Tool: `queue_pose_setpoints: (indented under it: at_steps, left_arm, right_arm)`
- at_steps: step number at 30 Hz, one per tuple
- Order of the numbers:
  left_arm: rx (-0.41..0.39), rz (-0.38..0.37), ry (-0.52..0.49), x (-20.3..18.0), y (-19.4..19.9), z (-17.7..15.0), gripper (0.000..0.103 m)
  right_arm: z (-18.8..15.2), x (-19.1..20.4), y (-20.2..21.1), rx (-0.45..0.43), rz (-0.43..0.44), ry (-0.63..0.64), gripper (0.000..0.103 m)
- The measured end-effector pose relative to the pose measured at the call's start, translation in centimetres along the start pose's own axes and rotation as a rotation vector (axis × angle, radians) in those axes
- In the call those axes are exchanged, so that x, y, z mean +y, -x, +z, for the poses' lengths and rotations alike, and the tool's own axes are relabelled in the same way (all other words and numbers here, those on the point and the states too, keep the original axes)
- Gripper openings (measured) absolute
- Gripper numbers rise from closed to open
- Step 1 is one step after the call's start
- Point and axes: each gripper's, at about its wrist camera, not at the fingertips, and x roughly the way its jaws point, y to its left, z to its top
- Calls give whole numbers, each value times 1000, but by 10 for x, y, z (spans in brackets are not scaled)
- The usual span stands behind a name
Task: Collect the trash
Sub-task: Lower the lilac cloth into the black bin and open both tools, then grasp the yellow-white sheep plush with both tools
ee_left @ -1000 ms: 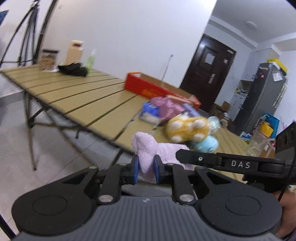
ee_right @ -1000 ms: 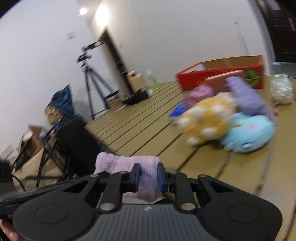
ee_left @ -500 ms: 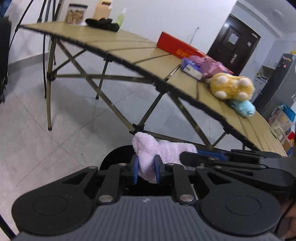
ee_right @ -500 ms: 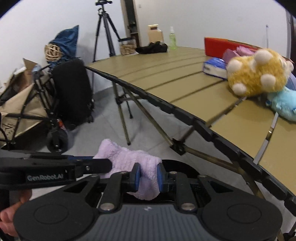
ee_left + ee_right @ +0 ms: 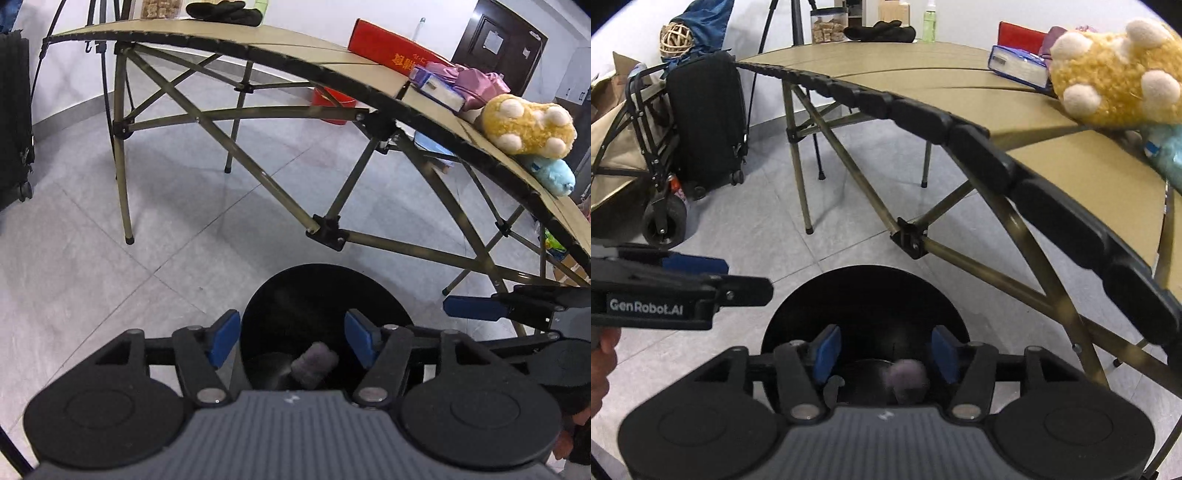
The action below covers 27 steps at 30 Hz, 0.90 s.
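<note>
Lower centre: left gripper [image 5: 291, 338] and right gripper [image 5: 882, 352], jaws wide, above black bin [image 5: 280, 291] containing purple cloth [image 5: 314, 363].

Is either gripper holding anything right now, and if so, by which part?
Nothing. The left gripper and right gripper are both open over the bin; the purple cloth is loose inside it.

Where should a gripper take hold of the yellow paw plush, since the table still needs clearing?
Probably from the table's front edge, closing across the yellow paw plush on its fuzzy yellow sides, behind the white toe pads, which face outward. Its body looks soft and rounded, so it should squash between the fingers. It lies against the blue plush and near the book, so lift it up and away.
</note>
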Motion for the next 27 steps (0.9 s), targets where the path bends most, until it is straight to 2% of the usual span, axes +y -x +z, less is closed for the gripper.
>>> queue_pose_setpoints:
  at_steps: [9,11,15,18,22,25,27]
  left_arm:
    - [-10,0,-47,-16,12,3,67]
    - [-48,-28,-75,-23,28,7,68]
    - [-211,-103,-160,-39,75,13,80]
    - [-356,-120,-160,-51,100,22,86]
    - [-396,-142,-85,-67,100,52,86]
    - [-396,-168,-47,-85,83,81,85]
    - [-378,-185,-28,-101,66,98,83]
  right_arm:
    - [6,-2,20,-25,15,3,57]
    - [5,-1,36,-55,28,10,57]
    - [6,-5,94,-193,80,4,59]
    - [7,-28,146,-398,93,-76,60]
    - [14,-78,176,-576,-9,-282,61]
    - [27,-115,168,-618,-95,-403,63]
    - [38,-131,152,-611,-109,-452,63]
